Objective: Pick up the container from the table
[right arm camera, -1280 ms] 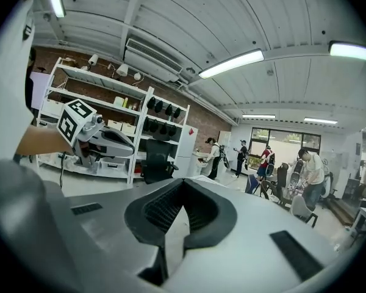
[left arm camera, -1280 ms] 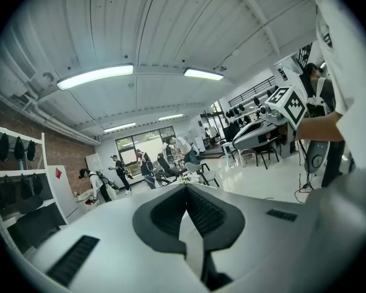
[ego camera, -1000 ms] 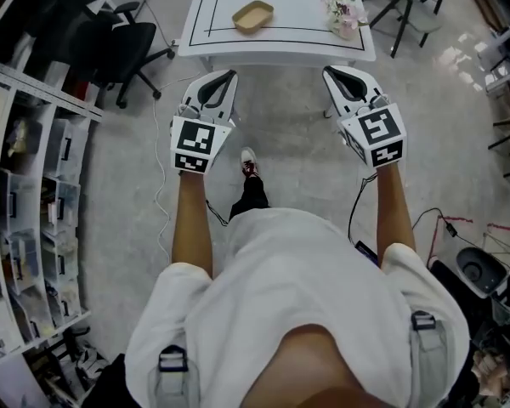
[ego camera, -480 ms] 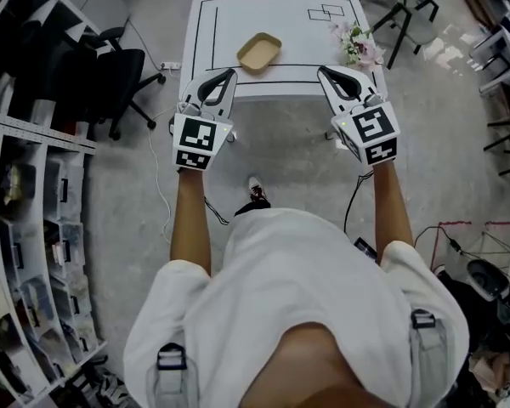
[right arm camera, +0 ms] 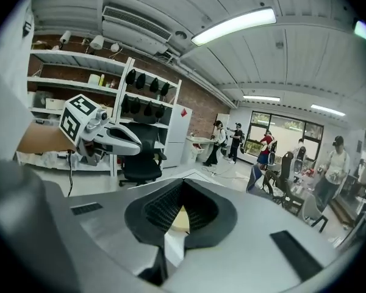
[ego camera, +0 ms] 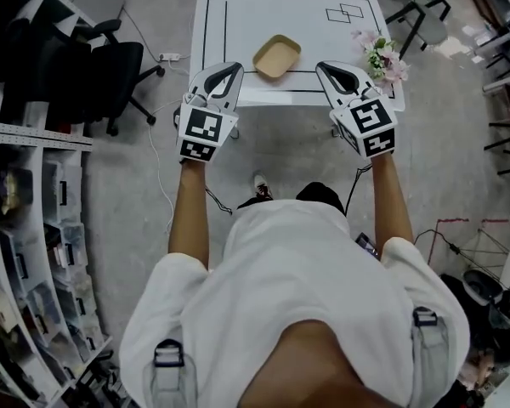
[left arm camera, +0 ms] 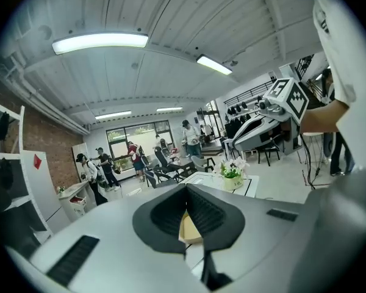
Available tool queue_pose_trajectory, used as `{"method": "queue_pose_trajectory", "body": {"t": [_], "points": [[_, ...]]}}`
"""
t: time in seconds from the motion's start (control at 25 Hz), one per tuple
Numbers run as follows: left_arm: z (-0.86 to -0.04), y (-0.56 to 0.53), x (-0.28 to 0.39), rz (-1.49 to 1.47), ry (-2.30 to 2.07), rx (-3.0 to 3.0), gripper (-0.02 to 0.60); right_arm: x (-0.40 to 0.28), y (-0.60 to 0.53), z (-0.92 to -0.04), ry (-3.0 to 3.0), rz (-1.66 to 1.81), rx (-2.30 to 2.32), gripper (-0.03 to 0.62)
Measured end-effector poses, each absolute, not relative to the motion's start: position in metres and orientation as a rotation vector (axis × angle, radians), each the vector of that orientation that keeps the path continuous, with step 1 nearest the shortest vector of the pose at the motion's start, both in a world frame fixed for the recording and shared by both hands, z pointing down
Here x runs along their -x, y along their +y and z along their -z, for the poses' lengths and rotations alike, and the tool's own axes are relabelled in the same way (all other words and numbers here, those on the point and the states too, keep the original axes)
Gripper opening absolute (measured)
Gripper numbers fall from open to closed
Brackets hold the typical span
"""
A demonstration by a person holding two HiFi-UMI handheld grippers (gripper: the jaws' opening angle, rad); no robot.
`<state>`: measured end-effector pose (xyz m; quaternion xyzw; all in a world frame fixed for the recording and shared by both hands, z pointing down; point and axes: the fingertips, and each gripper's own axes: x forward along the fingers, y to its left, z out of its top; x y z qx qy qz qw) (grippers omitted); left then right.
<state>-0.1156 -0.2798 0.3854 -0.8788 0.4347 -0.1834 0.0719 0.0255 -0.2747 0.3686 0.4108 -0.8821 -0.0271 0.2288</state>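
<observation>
Your left hand-held gripper (ego camera: 228, 73) and right hand-held gripper (ego camera: 331, 71) each have jaws pressed together with nothing between them. Both are at the near edge of the desk (ego camera: 263, 15). The container (ego camera: 277, 56) lies on the desk between them, touching neither. Flowers (ego camera: 382, 58) stand at the desk's right edge.

You wear a white short-sleeved shirt (ego camera: 297, 279) with dark-buckled straps (ego camera: 171, 355) at its shoulders; your left gripper (ego camera: 235, 66) and right gripper (ego camera: 321, 65) are grey, black-jawed, each bearing a black-and-white marker cube (ego camera: 206, 133)
</observation>
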Motion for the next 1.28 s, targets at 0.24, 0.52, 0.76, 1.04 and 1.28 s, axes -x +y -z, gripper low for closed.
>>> {"method": "queue_pose_trajectory", "body": {"t": [0.24,0.52,0.76,1.04,1.28], "points": [[-0.419,-0.307,0.118,0.589,1.393,2.667,0.017,-0.022,-0.318,-0.412,-2.443,-0.019,-1.039,0.015],[-0.464,-0.342,0.126,0.609,1.634,2.685,0.017,-0.003,-0.377,-0.470,-2.458,-0.073,-0.803,0.015],[-0.504,-0.353,0.135,0.683,1.808,2.658,0.017,0.022,-0.399,-0.530,-2.414,-0.131,-0.567,0.049],[-0.529,-0.340,0.159,0.775,1.985,2.584,0.017,0.055,-0.402,-0.584,-2.364,-0.171,-0.352,0.083],[-0.550,-0.323,0.176,0.825,2.088,2.552,0.017,0.076,-0.403,-0.632,-2.263,-0.135,-0.242,0.110]]}}
